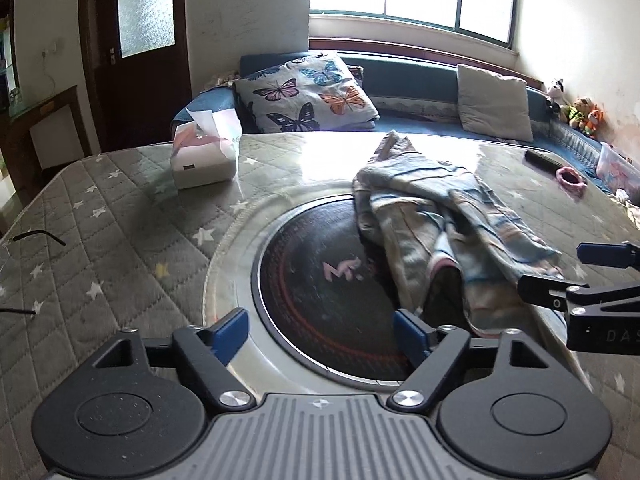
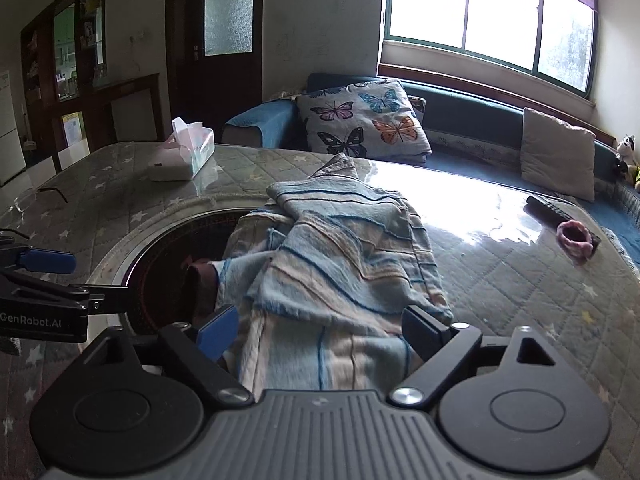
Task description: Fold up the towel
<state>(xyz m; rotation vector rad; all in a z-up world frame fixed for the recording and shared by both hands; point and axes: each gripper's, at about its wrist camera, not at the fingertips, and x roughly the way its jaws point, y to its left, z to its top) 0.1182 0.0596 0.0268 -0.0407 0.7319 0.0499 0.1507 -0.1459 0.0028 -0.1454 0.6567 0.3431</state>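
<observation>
Towel [image 2: 332,264] cloth lies crumpled between and ahead of the right gripper [image 2: 320,334], whose jaws stand wide apart with the near edge of the fabric running in between them; neither of its fingers [image 2: 218,330] visibly presses the cloth. The left gripper [image 1: 322,336] also has its jaws spread apart, with nothing between them, above the dark round glass insert [image 1: 320,280] set in the table [image 1: 120,216]; its right finger sits just beside the towel's [image 1: 436,224] near corner, and contact cannot be told.

The towel is pale blue with cream and pinkish bands crossed by thin dark-blue lines, soft and slightly fuzzy. It is bunched into a loose heap with several diagonal folds and ridges, one flap turned over so a darker underside shows at the left edge. A narrow end trails away toward the far side of the table. Part of the heap overlaps the round insert's right rim, the rest rests on the quilted, star-printed table cover under a glossy clear sheet.

Farther out on the table, a tissue box [image 2: 180,158] stands at the far left, eyeglasses [image 2: 40,196] lie near the left edge, and a dark remote [image 2: 548,210] with a pink scrunchie [image 2: 574,240] lies to the right. Beyond, a butterfly cushion [image 2: 360,120] rests on a blue sofa.
</observation>
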